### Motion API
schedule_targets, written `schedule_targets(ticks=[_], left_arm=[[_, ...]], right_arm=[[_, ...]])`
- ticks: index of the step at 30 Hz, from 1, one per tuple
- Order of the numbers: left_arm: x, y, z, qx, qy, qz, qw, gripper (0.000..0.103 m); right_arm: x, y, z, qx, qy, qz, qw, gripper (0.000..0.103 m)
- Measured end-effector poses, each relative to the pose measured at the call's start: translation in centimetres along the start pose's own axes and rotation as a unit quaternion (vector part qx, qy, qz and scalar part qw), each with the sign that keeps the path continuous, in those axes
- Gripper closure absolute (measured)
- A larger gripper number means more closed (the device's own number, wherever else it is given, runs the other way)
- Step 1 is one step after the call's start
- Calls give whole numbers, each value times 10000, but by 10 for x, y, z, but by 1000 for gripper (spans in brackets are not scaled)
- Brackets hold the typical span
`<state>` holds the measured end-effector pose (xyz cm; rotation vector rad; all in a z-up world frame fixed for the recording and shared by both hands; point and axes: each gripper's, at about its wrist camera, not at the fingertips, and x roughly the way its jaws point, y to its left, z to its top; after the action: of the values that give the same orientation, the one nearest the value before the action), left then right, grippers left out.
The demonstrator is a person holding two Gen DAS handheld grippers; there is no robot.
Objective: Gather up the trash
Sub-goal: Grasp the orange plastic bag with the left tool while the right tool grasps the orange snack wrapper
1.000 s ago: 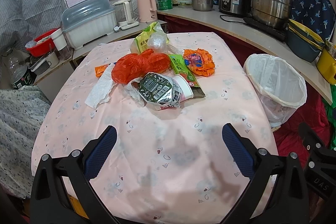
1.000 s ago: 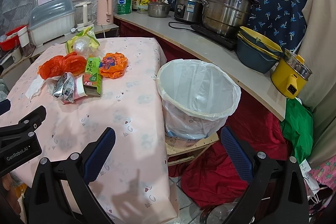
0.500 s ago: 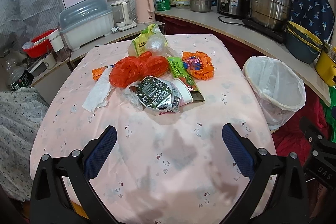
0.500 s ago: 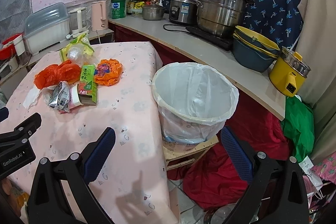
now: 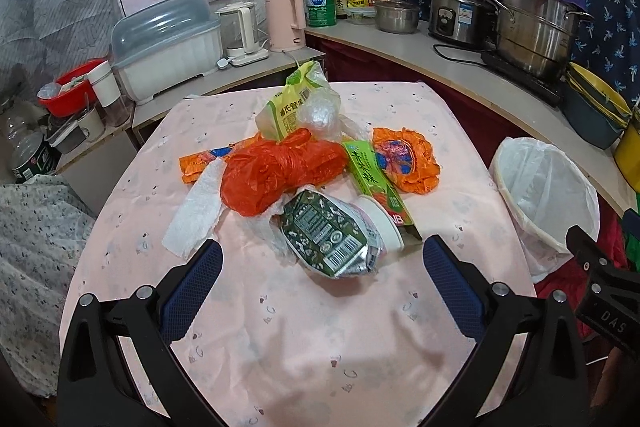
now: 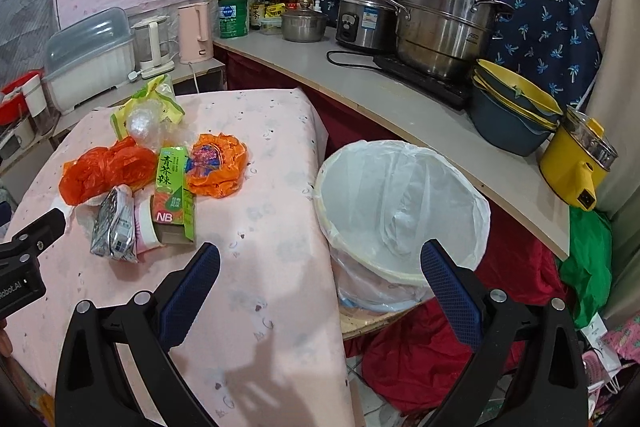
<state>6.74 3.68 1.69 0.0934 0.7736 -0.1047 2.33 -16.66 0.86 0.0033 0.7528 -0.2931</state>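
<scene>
1. the left gripper (image 5: 322, 283) hangs with its fingers spread wide, holding nothing; the crumpled foil packet (image 5: 334, 241) lies on the table (image 5: 320, 347) just ahead, between them.
2. the red plastic bag (image 5: 276, 171) and green carton (image 5: 376, 183) lie beyond the packet.
3. the right gripper (image 6: 320, 281) is likewise wide apart and holds nothing; the white-lined trash bin (image 6: 400, 211) stands ahead between its fingers, beside the table's edge.

Steel steamer pot (image 6: 440, 39) beside rice cooker (image 6: 362, 17).

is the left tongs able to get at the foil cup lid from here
Probably yes: the left tongs are open, the foil lid lies nearest at the pile's front, nothing between.
</scene>
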Motion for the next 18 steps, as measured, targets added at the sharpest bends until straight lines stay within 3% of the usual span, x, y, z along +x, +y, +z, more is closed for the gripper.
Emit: schedule_targets(ticks=[6,18], left_arm=[[31,25,22,-69,75,101,9999,7],[106,75,39,-375,512,259,9976,7]], right_arm=[[33,21,27,40,33,236,9997,7],[123,70,59,81,560,727,9957,27]])
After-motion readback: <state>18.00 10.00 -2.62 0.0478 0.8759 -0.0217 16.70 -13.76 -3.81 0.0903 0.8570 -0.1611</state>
